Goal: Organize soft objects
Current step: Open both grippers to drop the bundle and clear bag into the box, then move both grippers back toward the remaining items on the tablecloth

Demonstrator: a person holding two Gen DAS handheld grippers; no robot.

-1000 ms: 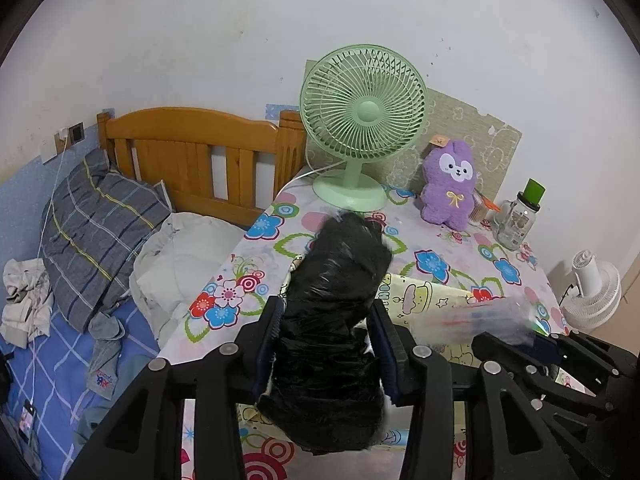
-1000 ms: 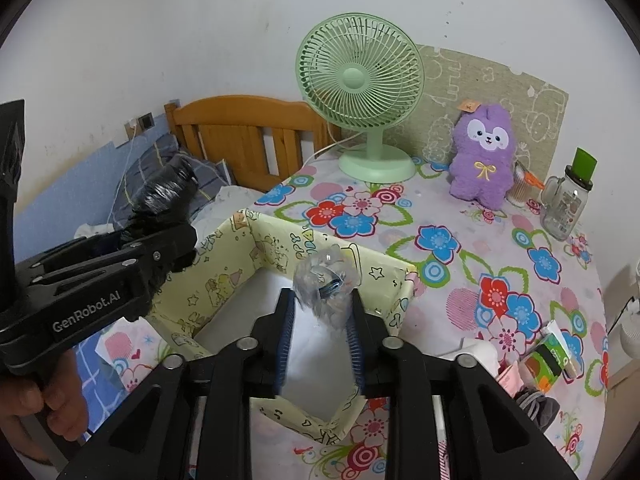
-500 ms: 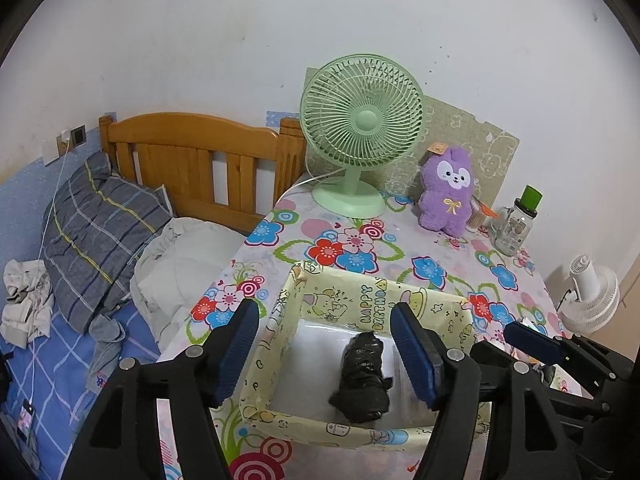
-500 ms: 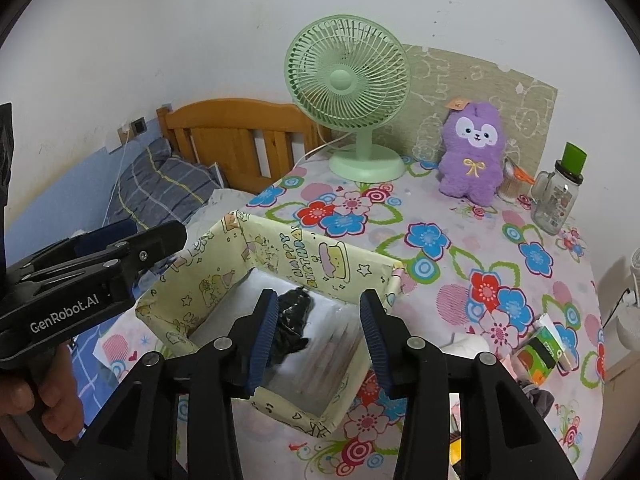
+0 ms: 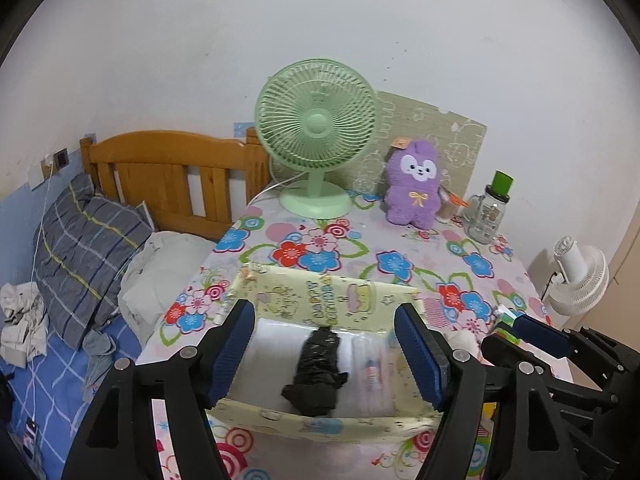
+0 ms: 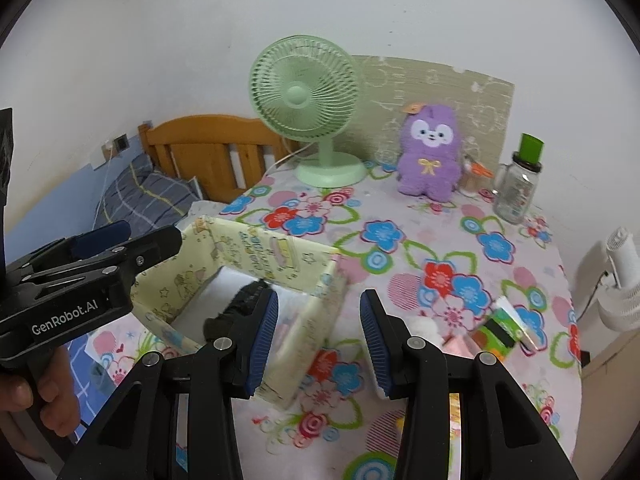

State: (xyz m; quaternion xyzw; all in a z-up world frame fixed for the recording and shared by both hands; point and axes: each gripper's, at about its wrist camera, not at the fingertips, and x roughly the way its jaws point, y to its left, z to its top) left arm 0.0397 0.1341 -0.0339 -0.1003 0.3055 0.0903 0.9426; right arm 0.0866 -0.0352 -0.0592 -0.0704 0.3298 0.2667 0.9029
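Note:
A yellow cartoon-print box (image 5: pixel 320 304) stands on the flowered table near its front edge. A black plastic bundle (image 5: pixel 318 368) lies inside it, with a clear plastic packet (image 5: pixel 372 372) beside it on the right. My left gripper (image 5: pixel 328 356) is open and empty above the box. My right gripper (image 6: pixel 318 340) is open and empty over the box's right corner (image 6: pixel 316 320); the black bundle (image 6: pixel 240 304) shows past its left finger. A purple plush (image 6: pixel 430 156) sits at the back of the table. A small white soft thing (image 6: pixel 426 326) and a green packet (image 6: pixel 506 330) lie to the right.
A green desk fan (image 5: pixel 318 140) stands at the back, a glass jar with a green lid (image 6: pixel 518 184) at the back right. A wooden bed with a striped pillow (image 5: pixel 80 248) is to the left. A white fan (image 5: pixel 580 280) stands beyond the table's right edge.
Both grippers opened: the left dropped the black bundle, the right the clear packet, into the box. The right gripper has since moved right, over the box's corner.

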